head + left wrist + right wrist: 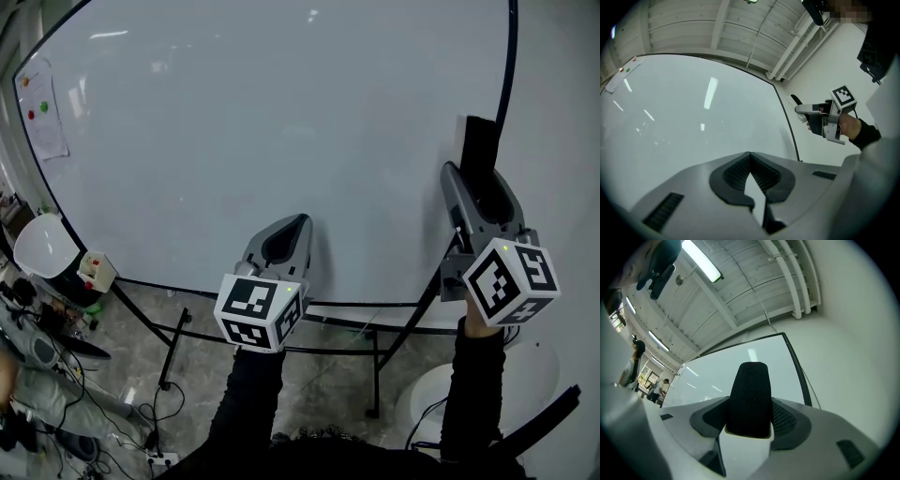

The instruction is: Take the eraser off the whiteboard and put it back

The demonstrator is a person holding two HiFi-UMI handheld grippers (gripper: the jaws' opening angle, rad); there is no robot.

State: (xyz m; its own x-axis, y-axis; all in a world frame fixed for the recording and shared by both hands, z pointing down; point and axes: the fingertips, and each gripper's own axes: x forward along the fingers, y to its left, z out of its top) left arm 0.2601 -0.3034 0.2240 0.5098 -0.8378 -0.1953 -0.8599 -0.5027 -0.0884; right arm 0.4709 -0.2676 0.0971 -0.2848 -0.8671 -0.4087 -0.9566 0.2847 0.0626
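Observation:
The eraser (482,142), black felt on a white base, stands upright between the jaws of my right gripper (478,187), which is shut on it. It fills the middle of the right gripper view as the eraser (750,399), clamped between both pads. It is held by the right edge of the whiteboard (281,122); I cannot tell whether it touches the board. My left gripper (298,221) is low in front of the board, shut, with nothing in it; its tips meet in the left gripper view (750,154). That view also shows the right gripper (802,108) beyond the board's black frame.
A paper sheet with magnets (42,108) hangs at the board's left end. The board's black stand legs (375,366) run along the floor below it. A white bin (42,246) and cables lie at the lower left. People (658,387) stand far off.

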